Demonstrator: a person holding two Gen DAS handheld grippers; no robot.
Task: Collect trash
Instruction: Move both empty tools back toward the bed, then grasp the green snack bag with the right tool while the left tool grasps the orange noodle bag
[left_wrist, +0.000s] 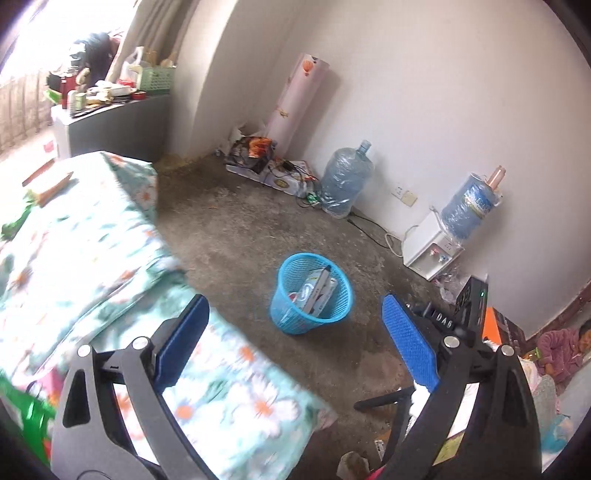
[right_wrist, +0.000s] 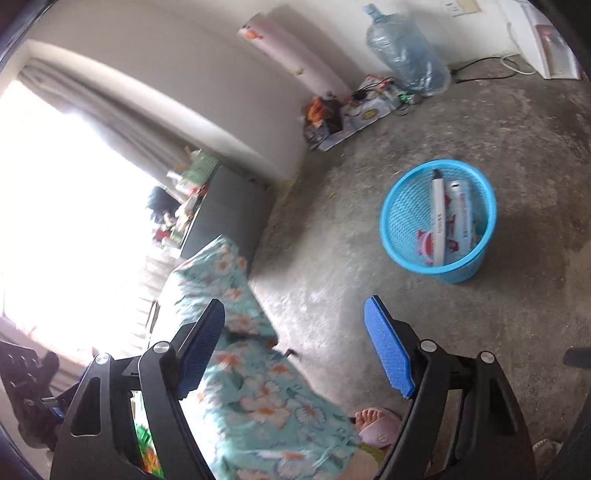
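Both tools are empty with their jaws spread wide: the left gripper (left_wrist: 295, 343) fills the bottom of its frame and the right gripper (right_wrist: 295, 339) does the same in its own, each showing blue ribbed pads (left_wrist: 408, 343) with nothing between them. The blue mesh basket (left_wrist: 312, 293) stands upright on the bare concrete floor (left_wrist: 240, 221), a little right of centre in the left view and in the right-hand middle of the right view (right_wrist: 437, 221). Inside it lean a flat white carton (right_wrist: 439, 221) and a printed toothpaste-style box (right_wrist: 460, 221), with a scrap of red and white wrapper lower down. These look like light, thin cardboard: stiff along their length but easy to crush, so a grip across the narrow faces near the middle would likely suit them. On the floral tablecloth (left_wrist: 74, 240) in the left of the left view lie what seem to be remaining pieces, an orange flat strip (left_wrist: 50, 184) at upper left and a green crinkled wrapper (left_wrist: 14, 221) at the far left edge; blur hides their detail. The wrapper would probably be soft, slippery film, best pinched at a bunched fold, while the strip looks flat to the cloth and may need lifting by one end.
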